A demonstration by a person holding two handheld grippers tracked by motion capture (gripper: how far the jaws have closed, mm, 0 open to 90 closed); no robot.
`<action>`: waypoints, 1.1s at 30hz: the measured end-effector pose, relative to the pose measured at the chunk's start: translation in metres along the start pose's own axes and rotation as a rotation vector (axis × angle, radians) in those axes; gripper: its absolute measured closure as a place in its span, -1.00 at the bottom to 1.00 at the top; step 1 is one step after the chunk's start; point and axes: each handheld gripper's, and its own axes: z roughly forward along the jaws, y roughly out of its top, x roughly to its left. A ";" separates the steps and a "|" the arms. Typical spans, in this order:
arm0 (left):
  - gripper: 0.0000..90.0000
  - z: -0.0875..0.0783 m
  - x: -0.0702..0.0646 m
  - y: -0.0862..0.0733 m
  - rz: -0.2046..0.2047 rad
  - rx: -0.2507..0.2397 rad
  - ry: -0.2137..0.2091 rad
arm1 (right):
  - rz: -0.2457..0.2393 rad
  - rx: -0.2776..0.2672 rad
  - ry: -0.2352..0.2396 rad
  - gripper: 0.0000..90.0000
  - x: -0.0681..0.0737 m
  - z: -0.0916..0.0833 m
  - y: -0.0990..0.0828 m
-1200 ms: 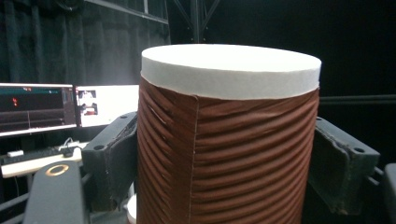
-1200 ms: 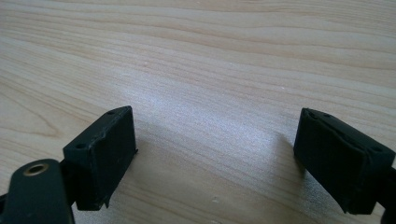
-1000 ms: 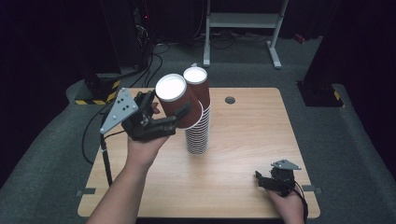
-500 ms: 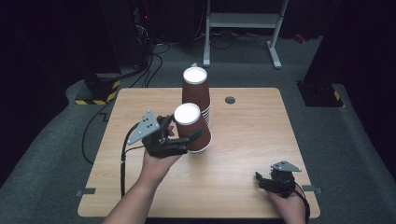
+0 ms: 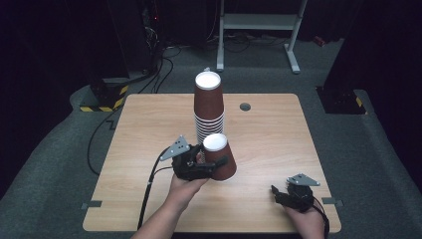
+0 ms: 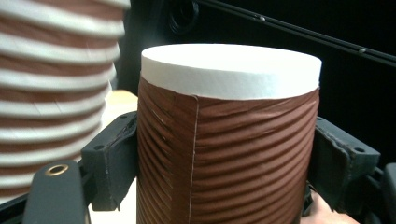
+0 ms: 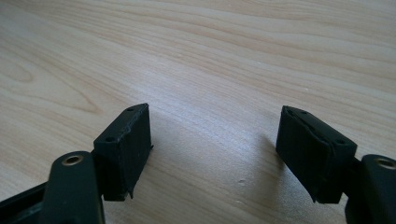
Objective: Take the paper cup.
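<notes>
- The left gripper (image 5: 211, 167) is pinching a single brown paper cup (image 5: 219, 157), which is standing upside down with its white base facing up.
- In the left gripper view, both black pads are pressing against the ribbed wall of the cup (image 6: 229, 135), one on each side.
- The cup is sitting just in front of the stack of inverted brown paper cups (image 5: 209, 107), on the person's side of it; whether its rim is touching the wooden table (image 5: 149, 124) cannot be told.
- The stack is standing upright near the middle of the table, with the white base of its topmost cup facing up; the banded rims of the nested cups (image 6: 51, 88) are showing beside the held cup in the left gripper view.
- No contents are visible in any cup, as all are inverted.
- The right gripper (image 5: 293, 191) is resting well to the right of the stack, near the table's front edge.
- Its jaws are standing spread over bare wood (image 7: 210, 70) with nothing between them, and they have just been closing.
</notes>
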 end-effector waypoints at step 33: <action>-0.56 0.034 -0.009 -0.026 -0.197 0.018 -0.170 | -0.107 -0.442 0.167 -0.06 0.068 -0.051 0.019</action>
